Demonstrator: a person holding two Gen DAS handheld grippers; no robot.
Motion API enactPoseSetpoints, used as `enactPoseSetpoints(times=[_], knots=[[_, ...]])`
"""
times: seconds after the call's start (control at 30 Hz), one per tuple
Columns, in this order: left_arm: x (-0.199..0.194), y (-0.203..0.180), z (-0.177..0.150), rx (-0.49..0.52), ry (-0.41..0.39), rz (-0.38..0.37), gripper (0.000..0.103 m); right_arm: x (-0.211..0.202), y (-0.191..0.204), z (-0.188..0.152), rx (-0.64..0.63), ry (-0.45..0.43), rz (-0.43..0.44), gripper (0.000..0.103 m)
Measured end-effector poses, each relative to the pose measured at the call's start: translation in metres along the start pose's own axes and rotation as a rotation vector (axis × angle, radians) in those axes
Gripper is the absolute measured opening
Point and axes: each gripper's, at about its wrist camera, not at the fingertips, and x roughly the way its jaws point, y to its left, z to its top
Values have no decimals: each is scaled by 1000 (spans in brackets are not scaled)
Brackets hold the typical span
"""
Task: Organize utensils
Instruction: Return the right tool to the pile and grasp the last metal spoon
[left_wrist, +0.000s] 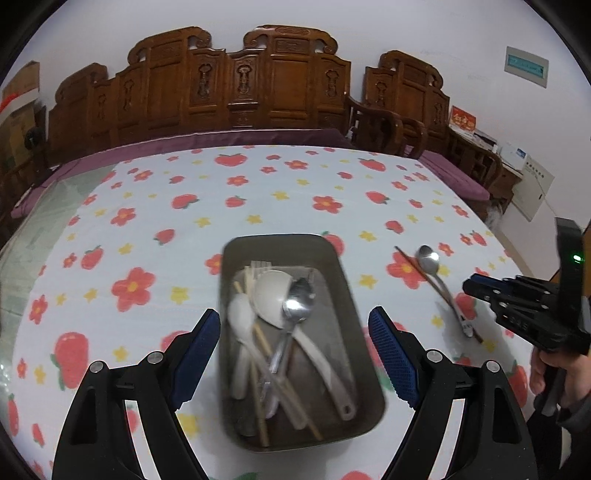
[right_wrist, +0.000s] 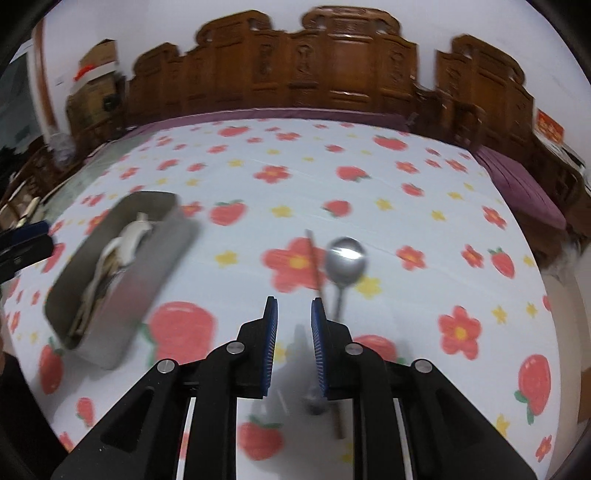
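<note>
Left wrist view. A table (left_wrist: 295, 192) under a white cloth printed with red flowers and strawberries stands before a carved wooden bench (left_wrist: 236, 85). The left gripper (left_wrist: 293, 350) hangs over a grey metal tray (left_wrist: 364, 332), its jaws spread wide to either side of the tray and holding nothing. The tray contains a steel spoon (left_wrist: 297, 306), 2 white spoons (left_wrist: 269, 291), a fork and chopsticks, heaped crosswise. To the right, well apart from the tray, a loose spoon (left_wrist: 428, 258) and 1 chopstick (left_wrist: 410, 262) lie together on the cloth. The right gripper (left_wrist: 471, 286) is held near their handle ends.

Right wrist view. The right gripper (right_wrist: 293, 321) has its jaws narrowed but parted, with nothing between the pads. The loose spoon (right_wrist: 345, 258) and chopstick (right_wrist: 314, 258) lie just ahead, their near ends running under the right finger. The tray (right_wrist: 136, 295) sits to the left.

Step in hand, as judged: most utensils are stowed, and the last 2 await pickup. The next move calls for lowering the right gripper over the crossed handles, closing on 1 item cleanly, then carrying it to the tray.
</note>
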Motion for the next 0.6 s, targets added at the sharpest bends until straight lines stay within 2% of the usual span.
enactPoseSetpoints(times=[0.13,0.37,0.6], knots=[[5,-19,-4,12,-15,1,85,18,-18,-4,32,49,-28,21],[13,-52,-11,40,-7,-52,86,47,-34,-3,94,105,-10,21],[17,-75,-21,91,5,-56,86,60,-37,3,109,151,-24,21]])
